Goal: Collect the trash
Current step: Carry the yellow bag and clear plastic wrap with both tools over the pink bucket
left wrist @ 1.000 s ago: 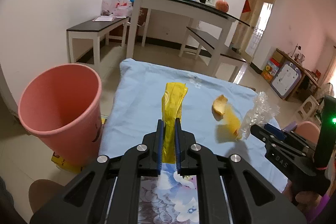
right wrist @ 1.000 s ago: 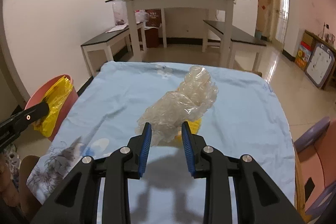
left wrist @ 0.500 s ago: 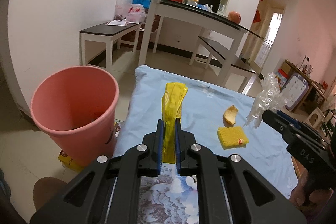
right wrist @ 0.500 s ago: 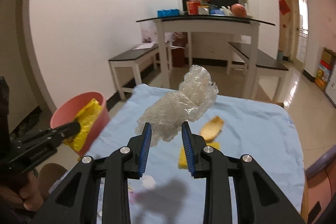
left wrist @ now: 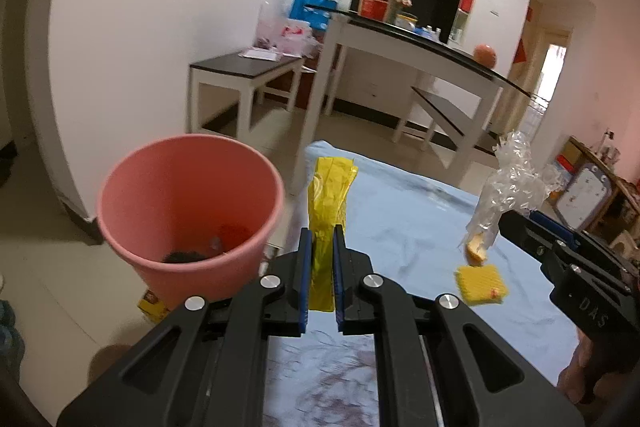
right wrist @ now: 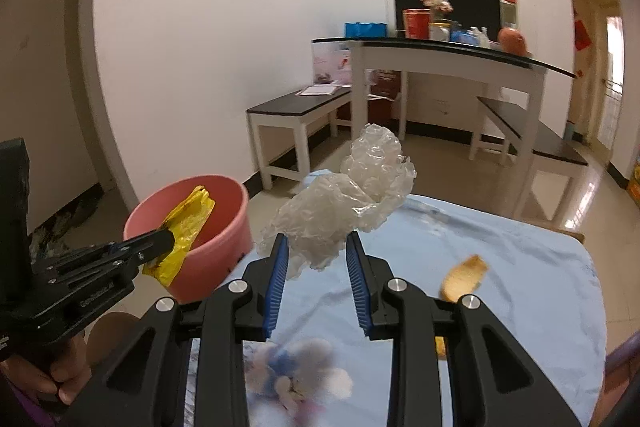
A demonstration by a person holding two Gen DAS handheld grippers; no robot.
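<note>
My left gripper (left wrist: 320,239) is clamped on a crinkled yellow plastic wrapper (left wrist: 326,195), held up in the air just beside the rim of the round pink plastic bin (left wrist: 188,211); my right gripper (right wrist: 316,259) grips a crumpled clear plastic bag (right wrist: 348,199) above the light blue cloth-covered table (right wrist: 520,267); an orange peel piece (right wrist: 464,277) and a yellow square sponge-like scrap (left wrist: 482,283) lie on the cloth; dark debris sits in the bin bottom.
</note>
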